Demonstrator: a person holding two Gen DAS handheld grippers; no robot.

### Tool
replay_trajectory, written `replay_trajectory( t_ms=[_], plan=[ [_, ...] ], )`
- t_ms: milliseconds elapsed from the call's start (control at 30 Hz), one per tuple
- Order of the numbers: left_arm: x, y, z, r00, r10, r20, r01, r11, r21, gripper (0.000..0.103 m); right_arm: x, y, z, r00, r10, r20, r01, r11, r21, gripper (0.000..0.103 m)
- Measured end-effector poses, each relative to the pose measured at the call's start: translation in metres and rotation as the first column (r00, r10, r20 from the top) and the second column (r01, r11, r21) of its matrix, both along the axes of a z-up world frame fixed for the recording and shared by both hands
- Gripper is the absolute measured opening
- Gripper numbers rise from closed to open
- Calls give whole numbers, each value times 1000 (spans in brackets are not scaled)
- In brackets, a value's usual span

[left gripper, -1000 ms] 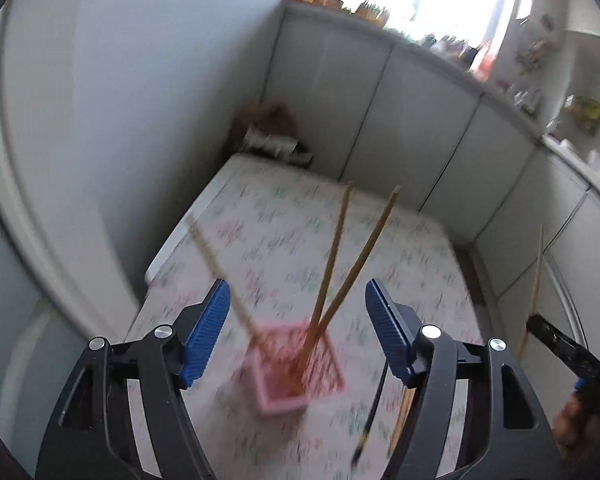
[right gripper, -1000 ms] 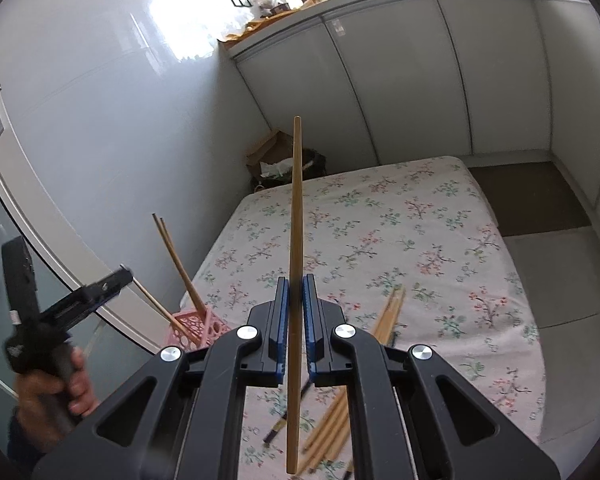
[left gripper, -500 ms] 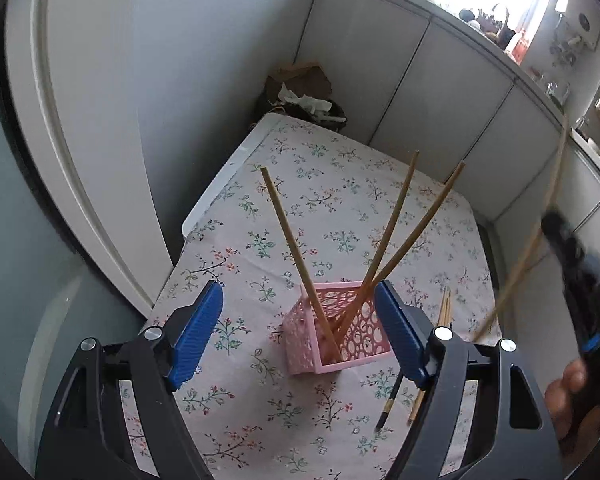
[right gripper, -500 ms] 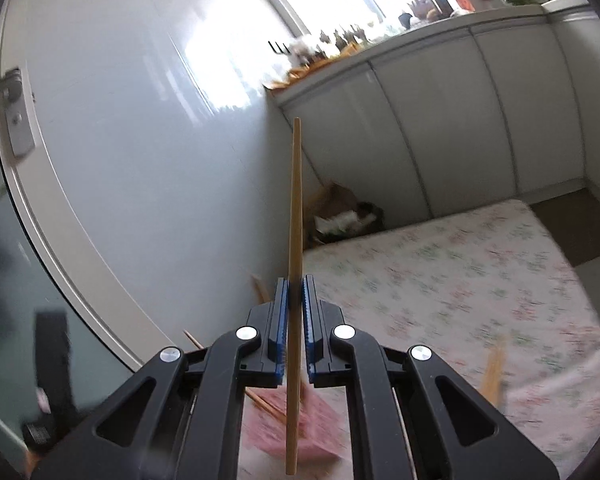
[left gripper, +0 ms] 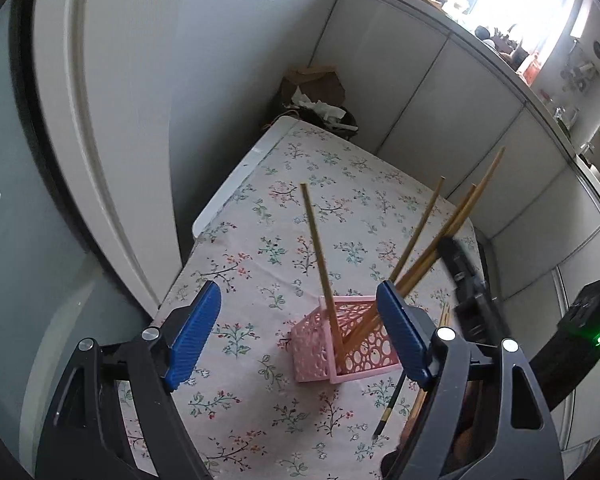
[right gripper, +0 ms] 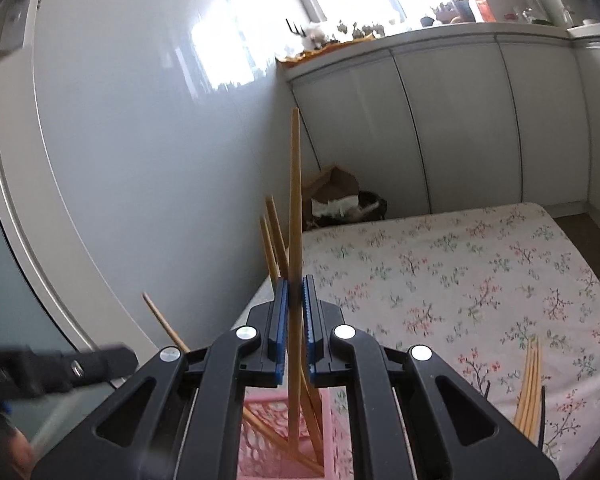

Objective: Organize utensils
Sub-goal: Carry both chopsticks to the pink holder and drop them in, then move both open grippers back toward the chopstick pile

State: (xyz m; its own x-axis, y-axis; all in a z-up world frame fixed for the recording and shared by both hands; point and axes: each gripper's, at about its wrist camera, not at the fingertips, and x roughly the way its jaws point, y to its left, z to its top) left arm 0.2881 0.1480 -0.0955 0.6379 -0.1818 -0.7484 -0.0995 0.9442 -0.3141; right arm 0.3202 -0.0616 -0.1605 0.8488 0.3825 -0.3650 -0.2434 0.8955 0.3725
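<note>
Fingers of the right gripper clamp one upright wooden chopstick over the pink perforated plastic basket on the flowered table. Only the left view shows the left gripper, which has just been widening, empty; loose chopsticks lie beside.

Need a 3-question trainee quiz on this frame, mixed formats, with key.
1. True or false: the right claw is shut on a chopstick.
2. How many chopsticks already stand loose in the pink basket? A) one B) three C) six
3. Fill in: the left claw is ____ and holds nothing.

Key: 1 true; 2 B; 3 open
</note>
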Motion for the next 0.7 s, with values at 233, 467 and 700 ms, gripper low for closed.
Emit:
replay_trajectory(
  t_ms=[233, 467, 700],
  plan=[
    [-2, -10, 3, 999, -30, 13, 30, 1000, 5, 77, -15, -9, 4, 991, 100, -90, -103, 994, -29, 27],
    [-8, -32, 7, 995, -100, 29, 99, 995, 23, 81, -34, -83, 38, 981, 27, -193, -34, 999, -33, 27],
    [-28, -93, 16, 958, -278, 73, 269, 957, 106, 81, -48, -167, 23, 936, -87, -340, 75, 996, -46, 27]
  ],
)
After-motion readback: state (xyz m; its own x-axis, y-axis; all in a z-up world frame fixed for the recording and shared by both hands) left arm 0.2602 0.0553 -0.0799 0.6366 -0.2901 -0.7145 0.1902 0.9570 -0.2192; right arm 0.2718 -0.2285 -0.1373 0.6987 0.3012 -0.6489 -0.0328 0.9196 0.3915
